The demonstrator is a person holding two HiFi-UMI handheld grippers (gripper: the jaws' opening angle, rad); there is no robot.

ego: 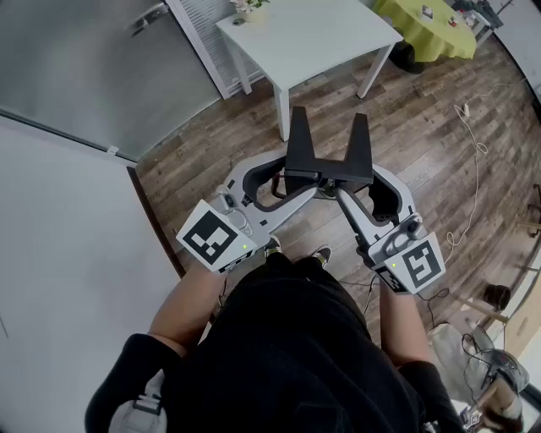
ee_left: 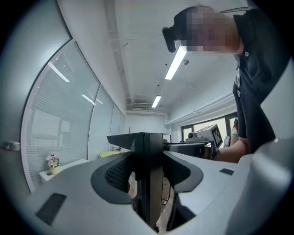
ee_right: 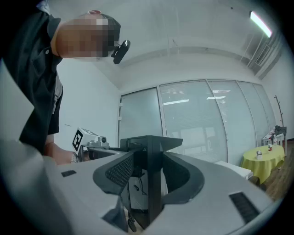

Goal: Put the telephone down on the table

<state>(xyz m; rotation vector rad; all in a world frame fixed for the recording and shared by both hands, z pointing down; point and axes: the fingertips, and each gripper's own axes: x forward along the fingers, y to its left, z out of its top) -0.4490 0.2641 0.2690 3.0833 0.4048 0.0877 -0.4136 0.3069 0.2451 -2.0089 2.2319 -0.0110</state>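
No telephone shows in any view. I hold both grippers level at waist height over the wooden floor, angled inward so their front ends cross. My left gripper (ego: 287,173) (ee_left: 149,183) and right gripper (ego: 355,182) (ee_right: 149,183) each stand open, their grey jaws spread wide. A black piece with two tapered prongs (ego: 328,165) sits where they cross. It appears as a black upright bar (ee_left: 151,174) (ee_right: 151,179) between each pair of pads, with gaps beside it. Whether it belongs to the grippers I cannot tell. The white table (ego: 338,51) stands ahead.
A small flower pot (ego: 252,10) sits on the white table's far left corner. A round yellow-covered table (ego: 427,30) stands further back right. A glass partition (ego: 101,76) runs along the left. A pale cable (ego: 473,152) trails over the floor at right.
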